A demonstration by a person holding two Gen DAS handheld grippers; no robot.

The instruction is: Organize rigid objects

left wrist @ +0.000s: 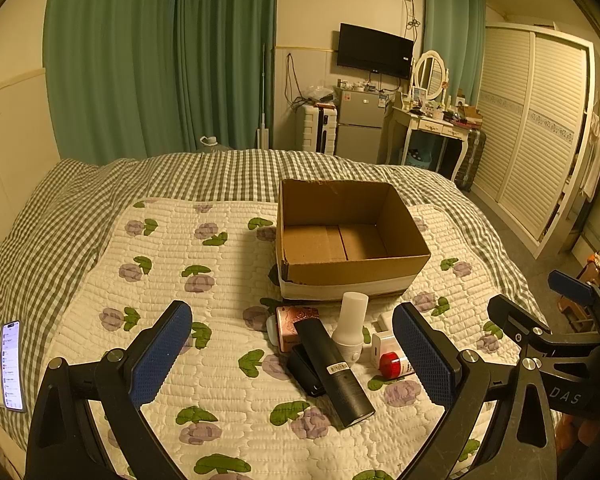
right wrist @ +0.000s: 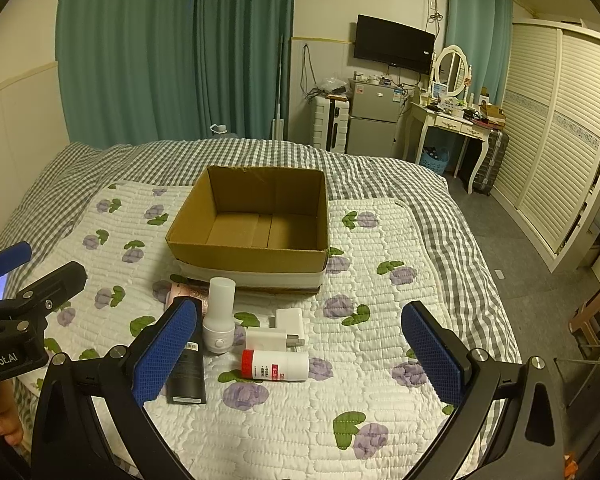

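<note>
Box point(left wrist: 352, 240) sits empty mid-bed, clutter just before its near wall; my left gripper point(left wrist: 296, 356) and right gripper point(right wrist: 300, 356) hang wide open, empty, and I fear toppling the upright white bottle point(right wrist: 219, 318).

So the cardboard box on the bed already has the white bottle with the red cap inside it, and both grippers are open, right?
Not quite. The cardboard box is empty; the white bottle with the red cap lies on the quilt in front of it, as the right wrist view shows. The left gripper and right gripper are indeed open.
</note>
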